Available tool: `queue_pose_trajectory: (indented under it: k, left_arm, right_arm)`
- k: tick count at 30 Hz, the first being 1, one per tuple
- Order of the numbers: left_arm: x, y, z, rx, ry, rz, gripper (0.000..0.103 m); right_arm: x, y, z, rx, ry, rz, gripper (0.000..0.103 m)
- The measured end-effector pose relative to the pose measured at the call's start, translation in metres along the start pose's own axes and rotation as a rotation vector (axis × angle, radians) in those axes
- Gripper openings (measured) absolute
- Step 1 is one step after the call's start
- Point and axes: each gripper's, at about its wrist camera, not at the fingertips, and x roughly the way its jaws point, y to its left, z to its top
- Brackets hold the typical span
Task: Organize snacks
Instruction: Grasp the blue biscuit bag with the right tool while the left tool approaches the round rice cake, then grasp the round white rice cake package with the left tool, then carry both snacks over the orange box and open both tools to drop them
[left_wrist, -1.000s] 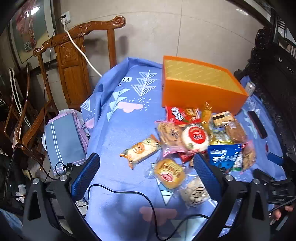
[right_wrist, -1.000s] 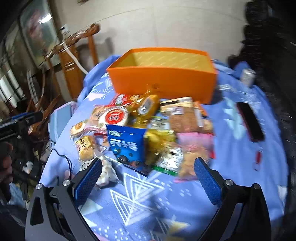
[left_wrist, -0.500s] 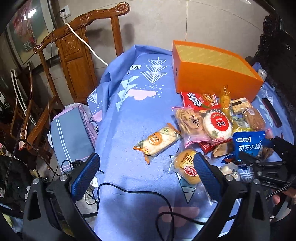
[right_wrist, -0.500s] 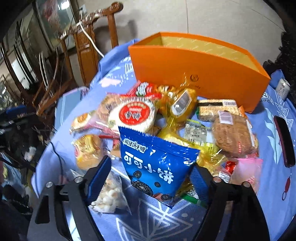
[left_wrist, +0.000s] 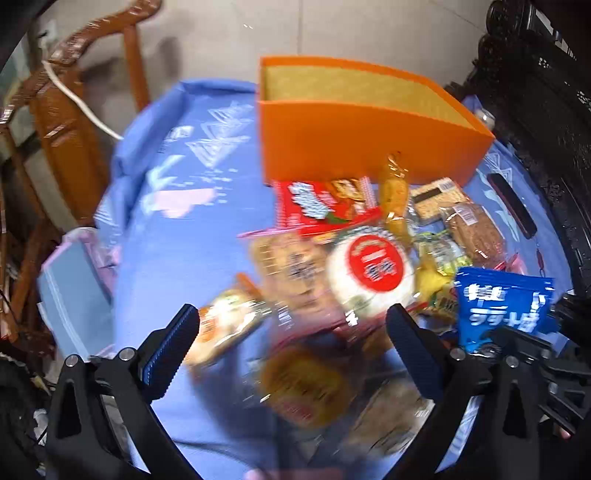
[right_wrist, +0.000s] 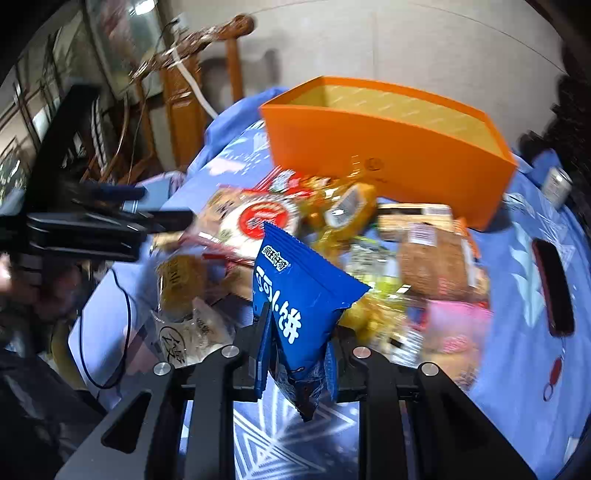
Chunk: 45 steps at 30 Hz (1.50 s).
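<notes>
Fingers of my right gripper (right_wrist: 295, 354) pinch the blue packet (right_wrist: 299, 295) upright, ready for the orange box (right_wrist: 388, 155), while my left gripper (left_wrist: 291, 332) hangs spread over the pile.

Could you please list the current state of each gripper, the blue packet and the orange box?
right gripper: shut on the blue snack packet.
blue snack packet: clamped at its lower end, raised above the pile, tilted.
left gripper: open, holding nothing, over the snack pile.
orange box: upright behind the pile, top open; its floor is hidden.
</notes>
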Motion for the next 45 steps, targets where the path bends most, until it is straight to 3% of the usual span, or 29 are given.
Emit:
queue_pose_trajectory:
  k: [8, 11, 17, 18, 19, 22, 30, 37, 45]
  left_arm:
    - [0.037, -0.038, 0.020, 0.020, 0.071, -0.070, 0.099]
    - [0.053, -0.050, 0.020, 0.028, 0.113, -0.047, 0.099]
    - [0.069, -0.067, 0.028, 0.065, 0.110, 0.022, 0.099]
    - [0.070, -0.066, 0.029, 0.052, 0.105, 0.022, 0.097]
    - [0.070, -0.064, 0.029, 0.044, 0.098, 0.028, 0.087]
    - [0.066, -0.063, 0.029, 0.061, 0.081, 0.053, 0.073]
    - [0.047, -0.050, 0.022, 0.023, 0.043, 0.007, 0.071]
    - [0.001, -0.036, 0.026, -0.003, -0.044, 0.003, 0.071]
    - [-0.057, -0.013, 0.088, -0.020, -0.196, -0.001, 0.071]
  right_arm:
    - [-0.015, -0.026, -0.009, 0.078, -0.028, -0.015, 0.024]
    - [-0.016, -0.033, -0.011, 0.101, -0.039, -0.006, 0.024]
    - [-0.020, -0.041, -0.014, 0.137, -0.066, 0.009, 0.025]
    - [-0.020, -0.042, -0.014, 0.139, -0.069, 0.011, 0.025]
    - [-0.020, -0.043, -0.014, 0.143, -0.071, 0.010, 0.025]
    - [-0.019, -0.047, -0.014, 0.162, -0.076, 0.006, 0.025]
    - [-0.023, -0.048, -0.016, 0.176, -0.102, -0.001, 0.025]
    - [-0.039, -0.055, -0.003, 0.208, -0.149, 0.006, 0.025]
    - [-0.065, -0.073, 0.057, 0.220, -0.275, 0.031, 0.025]
